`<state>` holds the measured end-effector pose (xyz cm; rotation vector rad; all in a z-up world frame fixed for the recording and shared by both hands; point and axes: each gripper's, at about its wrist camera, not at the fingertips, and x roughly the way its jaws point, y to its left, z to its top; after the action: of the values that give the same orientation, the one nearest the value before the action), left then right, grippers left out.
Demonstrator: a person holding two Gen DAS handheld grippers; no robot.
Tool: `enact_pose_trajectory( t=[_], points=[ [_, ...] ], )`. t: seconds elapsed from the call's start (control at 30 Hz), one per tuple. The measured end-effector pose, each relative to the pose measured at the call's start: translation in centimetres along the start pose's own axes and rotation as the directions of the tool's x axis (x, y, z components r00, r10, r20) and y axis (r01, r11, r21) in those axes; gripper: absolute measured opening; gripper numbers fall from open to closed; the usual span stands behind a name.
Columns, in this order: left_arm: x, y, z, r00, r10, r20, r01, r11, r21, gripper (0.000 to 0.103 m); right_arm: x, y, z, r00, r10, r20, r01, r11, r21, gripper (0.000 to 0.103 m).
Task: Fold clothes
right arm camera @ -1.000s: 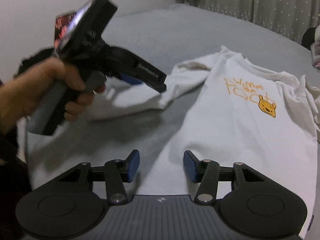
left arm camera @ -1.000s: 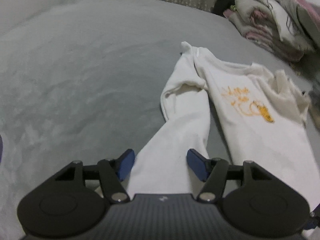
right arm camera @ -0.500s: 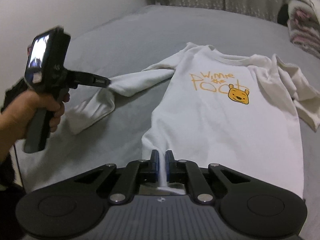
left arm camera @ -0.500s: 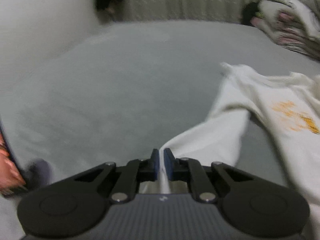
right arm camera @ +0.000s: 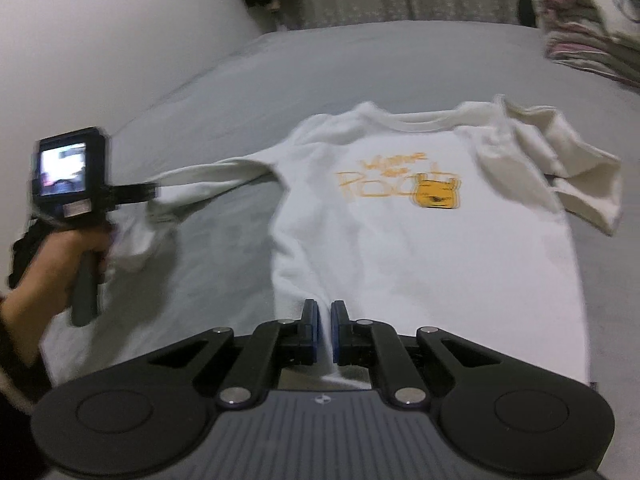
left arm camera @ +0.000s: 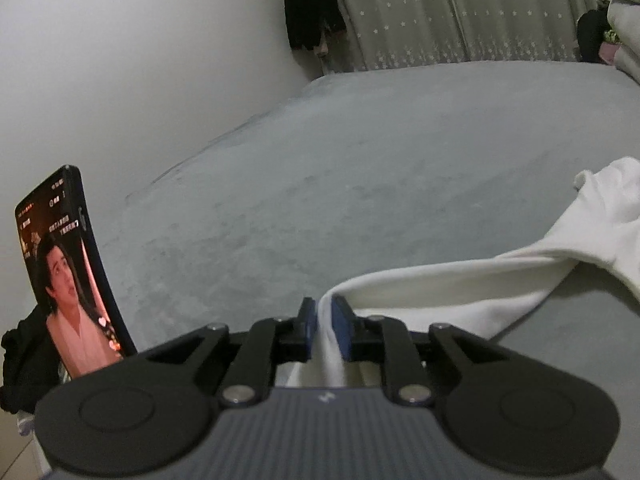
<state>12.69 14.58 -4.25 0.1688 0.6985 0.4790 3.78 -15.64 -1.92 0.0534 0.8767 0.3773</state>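
A white long-sleeved shirt [right arm camera: 400,248] with an orange bear print lies face up on a grey bed [left arm camera: 360,160]. My right gripper [right arm camera: 324,308] is shut on the shirt's near hem, at its left corner. My left gripper [left arm camera: 325,308] pinches the cuff end of the left sleeve [left arm camera: 460,288], which stretches taut to the right; its jaws are opening slightly, with the cloth still pressed between the pads. In the right wrist view a hand [right arm camera: 52,272] holds the left gripper [right arm camera: 154,192] at the sleeve [right arm camera: 216,176]. The other sleeve [right arm camera: 580,176] lies crumpled at the right.
A lit phone [left arm camera: 64,272] stands propped at the bed's near left corner. Folded bedding [right arm camera: 584,20] is piled at the far right. A white wall runs along the left, with a curtain [left arm camera: 460,12] and a dark hanging garment [left arm camera: 312,8] behind the bed.
Both grippers closed on the shirt, the left on the sleeve, the right on the hem. Both then lifted, and the left swung leftwards, pulling the sleeve out straight.
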Motion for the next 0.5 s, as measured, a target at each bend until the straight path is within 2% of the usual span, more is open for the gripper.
enact_pose_trajectory(
  t=[0.03, 0.1, 0.23, 0.3, 0.33, 0.37, 0.43, 0.5],
  points=[
    [-0.3, 0.0, 0.1, 1.000, -0.015, 0.001, 0.015, 1.000, -0.003, 0.023, 0.3, -0.5, 0.0, 0.999, -0.034, -0.009, 0.034, 0.999, 0.004, 0.008],
    [-1.2, 0.3, 0.0, 0.998, -0.065, 0.001, 0.065, 0.998, -0.021, 0.024, 0.9, -1.4, 0.0, 0.995, -0.101, -0.027, 0.101, 0.995, 0.010, 0.008],
    [-2.9, 0.4, 0.3, 0.984, -0.176, 0.016, 0.176, 0.983, -0.056, 0.026, 2.3, -3.0, -0.2, 0.991, -0.115, -0.066, 0.118, 0.992, 0.042, 0.009],
    [-3.5, 0.4, 0.4, 0.965, -0.262, 0.017, 0.263, 0.962, -0.072, 0.028, 2.3, -3.2, -0.1, 0.991, -0.118, -0.063, 0.120, 0.992, 0.042, 0.009],
    [-3.7, 0.3, 0.4, 0.950, -0.313, 0.011, 0.313, 0.946, -0.087, 0.029, 2.2, -3.2, -0.2, 0.991, -0.121, -0.058, 0.123, 0.992, 0.038, 0.009],
    [-3.5, 0.3, 0.3, 0.926, -0.378, -0.005, 0.375, 0.920, -0.116, 0.029, 2.0, -3.2, -0.2, 0.991, -0.124, -0.053, 0.126, 0.991, 0.034, 0.010],
    [-2.7, 0.0, 0.0, 0.863, -0.504, -0.038, 0.489, 0.852, -0.188, 0.029, 1.6, -3.1, -0.3, 0.990, -0.135, -0.036, 0.136, 0.990, 0.027, 0.012],
    [-1.1, -0.4, -0.4, 0.808, -0.586, -0.065, 0.551, 0.790, -0.270, 0.029, 1.2, -3.0, -0.3, 0.990, -0.143, -0.014, 0.143, 0.990, 0.018, 0.012]
  ],
)
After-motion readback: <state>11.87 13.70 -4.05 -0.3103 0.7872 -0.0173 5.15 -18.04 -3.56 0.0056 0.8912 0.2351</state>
